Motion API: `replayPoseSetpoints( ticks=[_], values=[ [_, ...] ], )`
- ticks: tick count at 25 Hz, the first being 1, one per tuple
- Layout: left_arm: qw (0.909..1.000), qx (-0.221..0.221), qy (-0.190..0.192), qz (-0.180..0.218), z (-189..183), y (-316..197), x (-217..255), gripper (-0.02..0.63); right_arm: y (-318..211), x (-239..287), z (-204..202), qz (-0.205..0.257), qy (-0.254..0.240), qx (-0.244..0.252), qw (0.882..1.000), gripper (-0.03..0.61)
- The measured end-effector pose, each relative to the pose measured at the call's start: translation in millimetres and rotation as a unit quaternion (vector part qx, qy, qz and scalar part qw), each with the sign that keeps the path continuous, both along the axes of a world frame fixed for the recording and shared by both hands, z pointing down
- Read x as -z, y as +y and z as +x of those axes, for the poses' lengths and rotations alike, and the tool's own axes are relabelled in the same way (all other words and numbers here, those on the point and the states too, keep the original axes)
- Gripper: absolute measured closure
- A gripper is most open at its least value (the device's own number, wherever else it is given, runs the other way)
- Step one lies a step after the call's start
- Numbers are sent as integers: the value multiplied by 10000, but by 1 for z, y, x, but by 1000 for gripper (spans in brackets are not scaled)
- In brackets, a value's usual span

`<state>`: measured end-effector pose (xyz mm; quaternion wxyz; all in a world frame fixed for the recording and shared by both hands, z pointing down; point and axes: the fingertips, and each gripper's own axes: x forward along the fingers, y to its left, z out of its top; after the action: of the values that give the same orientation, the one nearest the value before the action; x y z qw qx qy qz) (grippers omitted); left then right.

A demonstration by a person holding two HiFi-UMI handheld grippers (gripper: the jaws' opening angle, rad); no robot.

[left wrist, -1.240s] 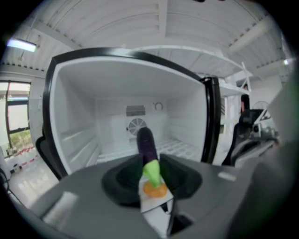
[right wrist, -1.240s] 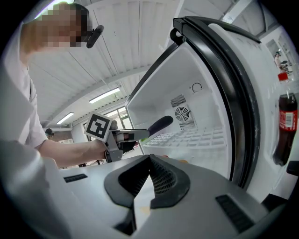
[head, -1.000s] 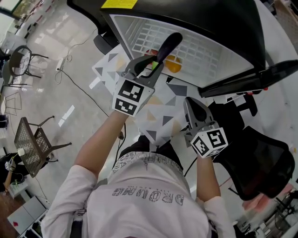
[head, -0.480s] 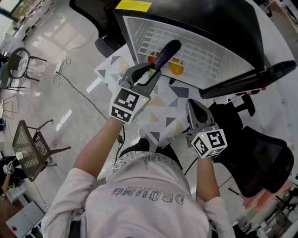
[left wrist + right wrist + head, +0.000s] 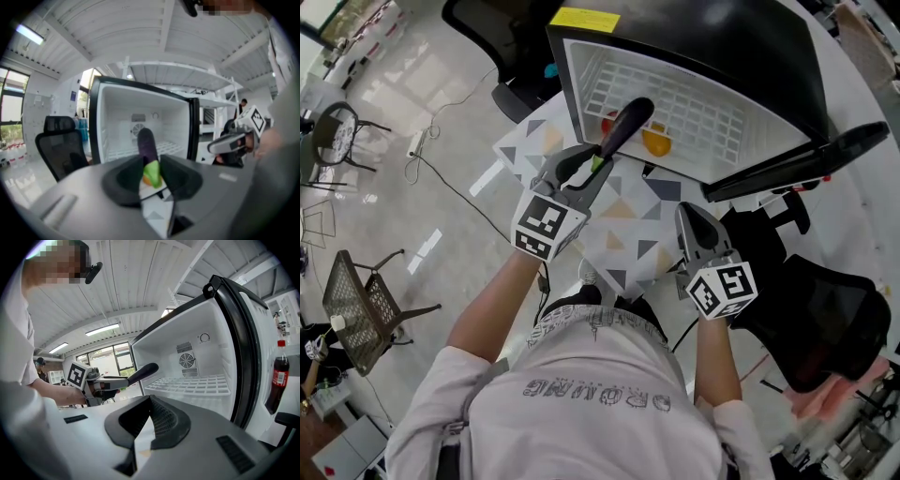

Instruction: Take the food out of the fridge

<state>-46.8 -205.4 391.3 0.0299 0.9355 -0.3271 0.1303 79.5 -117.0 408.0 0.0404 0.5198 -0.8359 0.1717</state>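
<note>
A dark purple eggplant (image 5: pixel 623 127) with a green stem end sticks out of my left gripper (image 5: pixel 598 161), which is shut on that stem end. In the left gripper view the eggplant (image 5: pixel 146 143) rises between the pads of my left gripper (image 5: pixel 151 171), in front of the open black fridge (image 5: pixel 117 117). The eggplant's tip lies over the fridge's white wire shelf (image 5: pixel 694 103). An orange food (image 5: pixel 656 142) and a red one (image 5: pixel 607 120) show beneath that shelf. My right gripper (image 5: pixel 686 211) hangs shut and empty near the fridge door (image 5: pixel 797 164); from the right gripper view (image 5: pixel 149 399) the eggplant (image 5: pixel 140 372) is at the left.
The fridge stands on a table (image 5: pixel 628 225) with a triangle pattern. A cola bottle (image 5: pixel 277 380) sits in the door rack. A black office chair (image 5: pixel 825 319) is at the right, another (image 5: pixel 61 145) left of the fridge. Cables run across the floor.
My left gripper has drawn back toward the person with the eggplant in it, out of the fridge opening. The right gripper has stayed where it was.
</note>
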Motion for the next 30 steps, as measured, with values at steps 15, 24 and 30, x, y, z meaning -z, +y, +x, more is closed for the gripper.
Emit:
replayPoseSetpoints(
  ticks=[15,24,30],
  values=[
    [9996,-257,92,29,-19,22,-6,495,5,8,-6,93,247,-17,9997,578],
    [9994,-300,128,-88,-25,35,-18,495,7,10,-6,121,301,38,9995,578],
    [9993,-311,154,-153,-23,39,-22,495,7,8,-5,113,296,65,9995,578]
  ],
)
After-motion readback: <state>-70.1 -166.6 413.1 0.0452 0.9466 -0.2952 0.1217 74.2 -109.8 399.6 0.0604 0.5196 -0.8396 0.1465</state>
